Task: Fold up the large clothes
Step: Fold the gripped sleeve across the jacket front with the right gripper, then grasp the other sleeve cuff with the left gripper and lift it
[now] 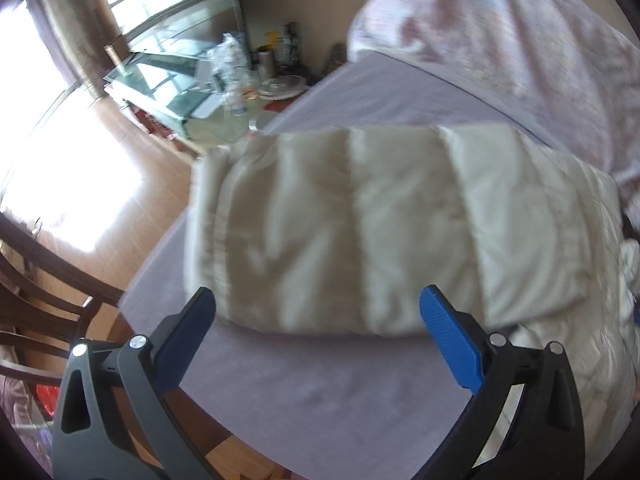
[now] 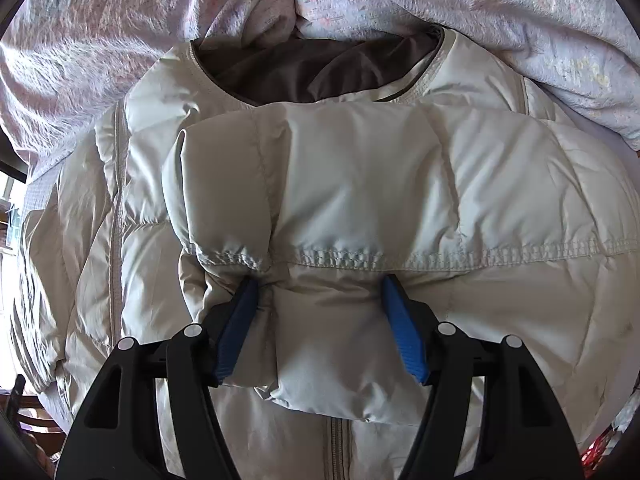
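A cream quilted puffer jacket (image 2: 360,184) lies on a bed with its grey-lined collar (image 2: 320,68) at the far side. A sleeve (image 2: 340,320) is folded across its front. My right gripper (image 2: 320,292) has its blue pads on both sides of the sleeve end and is shut on it. In the left wrist view the jacket (image 1: 380,224) lies blurred on a lilac sheet (image 1: 320,392). My left gripper (image 1: 316,300) is open and empty, just short of the jacket's near edge.
A pink floral duvet (image 2: 120,20) is bunched behind the collar and shows in the left wrist view (image 1: 520,28). A cluttered glass table (image 1: 224,80) and wooden floor (image 1: 152,184) lie beyond the bed's left edge. Dark wooden chairs (image 1: 36,300) stand nearby.
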`<action>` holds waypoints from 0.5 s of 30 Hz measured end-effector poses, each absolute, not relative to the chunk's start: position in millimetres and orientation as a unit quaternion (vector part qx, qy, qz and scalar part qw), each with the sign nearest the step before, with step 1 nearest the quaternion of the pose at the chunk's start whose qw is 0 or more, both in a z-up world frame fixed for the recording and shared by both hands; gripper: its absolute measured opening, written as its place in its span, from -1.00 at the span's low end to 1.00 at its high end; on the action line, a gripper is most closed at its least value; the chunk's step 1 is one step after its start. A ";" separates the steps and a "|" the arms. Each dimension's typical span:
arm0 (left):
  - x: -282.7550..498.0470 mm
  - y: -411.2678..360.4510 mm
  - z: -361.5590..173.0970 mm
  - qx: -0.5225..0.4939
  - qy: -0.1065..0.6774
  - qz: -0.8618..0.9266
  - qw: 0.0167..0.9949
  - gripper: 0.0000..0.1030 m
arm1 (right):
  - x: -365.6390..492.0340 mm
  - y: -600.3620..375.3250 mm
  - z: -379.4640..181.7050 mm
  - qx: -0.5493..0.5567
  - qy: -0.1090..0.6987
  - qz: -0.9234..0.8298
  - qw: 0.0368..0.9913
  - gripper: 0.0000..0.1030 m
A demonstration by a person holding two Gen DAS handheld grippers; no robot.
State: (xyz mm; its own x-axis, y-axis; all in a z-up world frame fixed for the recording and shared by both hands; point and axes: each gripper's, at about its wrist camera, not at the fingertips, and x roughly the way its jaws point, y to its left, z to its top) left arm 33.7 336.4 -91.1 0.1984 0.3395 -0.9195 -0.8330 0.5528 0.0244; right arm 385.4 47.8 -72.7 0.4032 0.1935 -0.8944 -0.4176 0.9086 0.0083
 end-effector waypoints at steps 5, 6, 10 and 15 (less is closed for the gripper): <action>16.0 379.0 -96.2 -0.275 0.476 0.420 0.723 0.89 | 385.4 44.8 -70.9 -0.109 0.515 0.185 0.830 0.29; 14.2 383.4 -98.0 -0.280 0.474 0.419 0.722 0.85 | 385.3 44.1 -70.9 -0.109 0.515 0.186 0.830 0.29; 8.1 401.4 -117.8 -0.326 0.473 0.401 0.713 0.55 | 385.0 40.7 -70.1 -0.107 0.516 0.189 0.829 0.29; 3.0 400.9 -129.8 -0.345 0.461 0.394 0.716 0.48 | 385.0 35.8 -69.0 -0.105 0.514 0.194 0.829 0.30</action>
